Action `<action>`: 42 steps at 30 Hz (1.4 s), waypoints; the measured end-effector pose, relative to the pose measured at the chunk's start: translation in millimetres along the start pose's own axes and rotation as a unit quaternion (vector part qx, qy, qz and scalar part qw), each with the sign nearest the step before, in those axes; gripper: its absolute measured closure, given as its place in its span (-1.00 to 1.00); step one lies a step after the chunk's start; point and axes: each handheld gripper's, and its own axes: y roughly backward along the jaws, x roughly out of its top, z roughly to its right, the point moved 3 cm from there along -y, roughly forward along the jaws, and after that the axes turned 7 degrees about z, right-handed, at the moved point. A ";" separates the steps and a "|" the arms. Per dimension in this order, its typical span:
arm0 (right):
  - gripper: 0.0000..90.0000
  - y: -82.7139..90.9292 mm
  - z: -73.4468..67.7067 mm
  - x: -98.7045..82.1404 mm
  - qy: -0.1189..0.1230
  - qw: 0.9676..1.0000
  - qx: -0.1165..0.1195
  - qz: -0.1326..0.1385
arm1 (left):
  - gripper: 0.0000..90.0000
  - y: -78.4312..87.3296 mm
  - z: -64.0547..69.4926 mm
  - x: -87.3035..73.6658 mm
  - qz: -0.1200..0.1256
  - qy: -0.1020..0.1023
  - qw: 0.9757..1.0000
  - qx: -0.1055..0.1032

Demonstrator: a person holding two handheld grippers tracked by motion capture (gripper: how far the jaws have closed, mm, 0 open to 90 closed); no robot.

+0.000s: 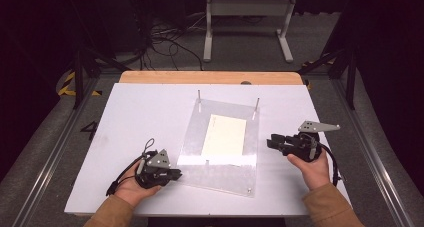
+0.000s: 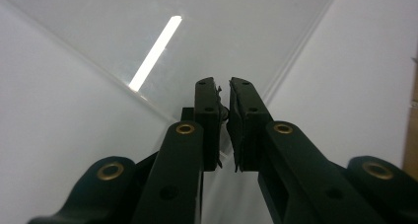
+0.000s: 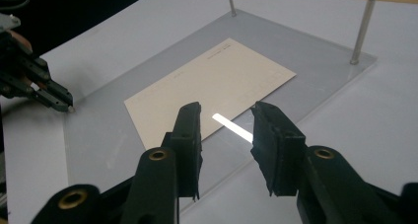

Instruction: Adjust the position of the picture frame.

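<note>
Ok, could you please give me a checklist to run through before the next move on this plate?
1. Left claw closed on the near corner of the clear plate: ok.
2. Right claw open, nothing between its pads: ok.
3. Card lying flat on the plate: ok.
4. Both posts upright at the far edge: ok.
5. Left grip firm enough to lift: cannot tell.

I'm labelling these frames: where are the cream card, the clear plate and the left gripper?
cream card (image 1: 225, 135): high view, middle of its face.
clear plate (image 1: 220, 174): high view, bare near strip.
left gripper (image 2: 224, 93): left gripper view, between its fingertips.
</note>
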 end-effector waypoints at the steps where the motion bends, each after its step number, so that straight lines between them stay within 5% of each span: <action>1: 0.40 0.0 0.0 0.0 0.000 1.000 0.000 0.000 | 0.84 0.0 0.0 0.0 0.000 0.000 1.000 0.000; 6: 0.33 -2.1 -19.8 -3.3 0.047 0.998 0.022 -0.030 | 0.84 -4.4 18.4 3.4 -0.007 -0.023 0.999 -0.032; 8: 0.28 -7.2 -32.8 -9.7 0.075 0.993 0.059 -0.068 | 0.84 -5.2 23.0 4.2 -0.010 -0.033 0.999 -0.039; 9: 0.25 -9.1 -46.3 -17.9 0.105 0.986 0.094 -0.091 | 0.84 -6.2 27.9 5.1 -0.013 -0.037 0.998 -0.048; 12: 0.25 -7.7 -61.6 -30.0 0.139 0.975 0.119 -0.123 | 0.84 -7.1 33.8 5.6 -0.017 -0.040 0.997 -0.057; 16: 0.28 -1.3 -70.1 -45.5 0.154 0.968 0.126 -0.150 | 0.84 -7.9 38.0 5.9 -0.017 -0.050 0.996 -0.065; 20: 0.29 3.9 -68.0 -57.0 0.153 0.967 0.121 -0.164 | 0.84 -7.9 39.3 5.4 -0.018 -0.055 0.995 -0.076; 29: 0.28 8.4 -55.2 -56.8 0.132 0.975 0.106 -0.142 | 0.85 -6.0 42.8 5.1 -0.028 -0.063 0.993 -0.096; 31: 0.28 8.7 -54.5 -56.6 0.131 0.976 0.105 -0.140 | 1.00 -3.6 42.2 4.3 -0.031 -0.063 0.993 -0.095; 32: 0.27 9.1 -54.5 -56.1 0.126 0.977 0.108 -0.135 | 1.00 0.4 43.0 1.5 -0.021 -0.057 0.991 -0.123; 33: 0.27 9.1 -54.5 -56.1 0.126 0.977 0.109 -0.135 | 1.00 -1.2 45.9 -0.8 -0.028 -0.054 0.991 -0.117; 37: 0.25 8.6 -57.1 -58.4 0.132 0.973 0.116 -0.148 | 0.99 -1.9 47.3 -0.6 -0.022 -0.053 0.992 -0.109; 39: 0.26 9.9 -61.6 -60.2 0.140 0.969 0.127 -0.157 | 0.98 3.8 42.8 2.0 0.011 -0.041 0.994 -0.104; 42: 0.28 12.1 -66.8 -62.7 0.146 0.966 0.136 -0.163 | 0.79 5.2 38.9 2.0 0.027 -0.030 0.994 -0.099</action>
